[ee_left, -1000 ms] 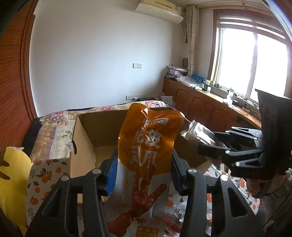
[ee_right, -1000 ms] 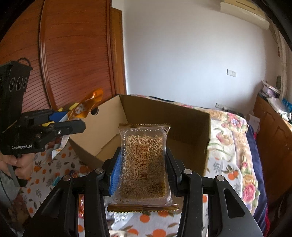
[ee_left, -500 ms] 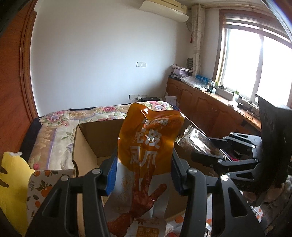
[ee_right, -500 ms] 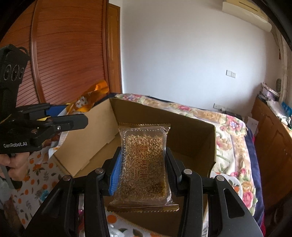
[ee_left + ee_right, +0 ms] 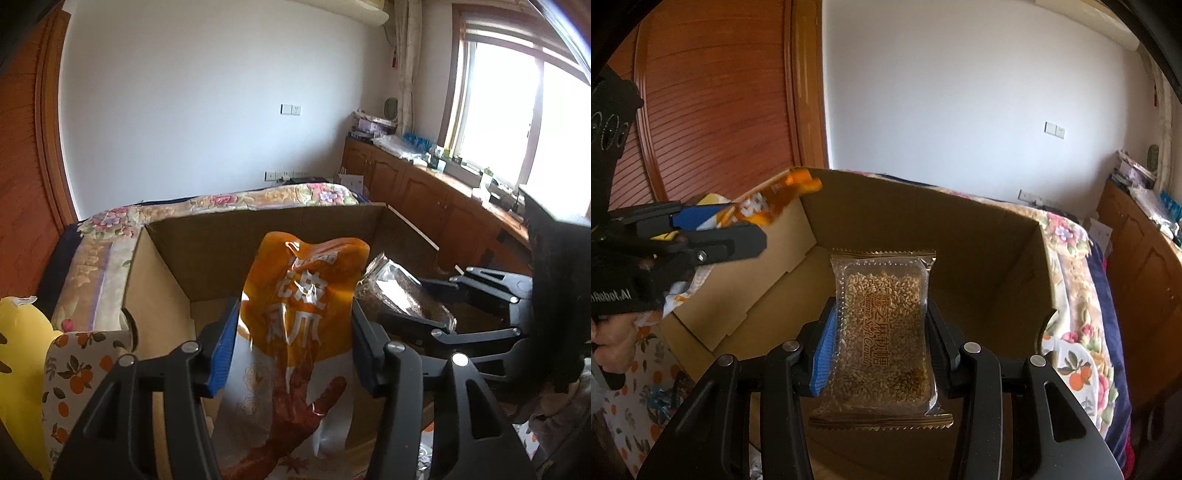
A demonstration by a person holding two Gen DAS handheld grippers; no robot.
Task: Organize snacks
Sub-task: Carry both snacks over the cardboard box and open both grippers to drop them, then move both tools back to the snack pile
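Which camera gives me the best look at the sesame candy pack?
Right wrist view: the sesame candy pack faces the lens between the right gripper fingers, label readable, over the cardboard box. The left wrist view shows it only obliquely, glare-washed, partly behind the orange pouch.

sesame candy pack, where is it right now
The sesame candy pack sits centre in the right wrist view, between the right gripper fingers, over the open cardboard box.

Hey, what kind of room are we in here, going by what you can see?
Most likely a bedroom in a home. A bed with a floral quilt lies behind the cardboard box, wooden cabinets run under a window, and an air conditioner hangs on the wall.
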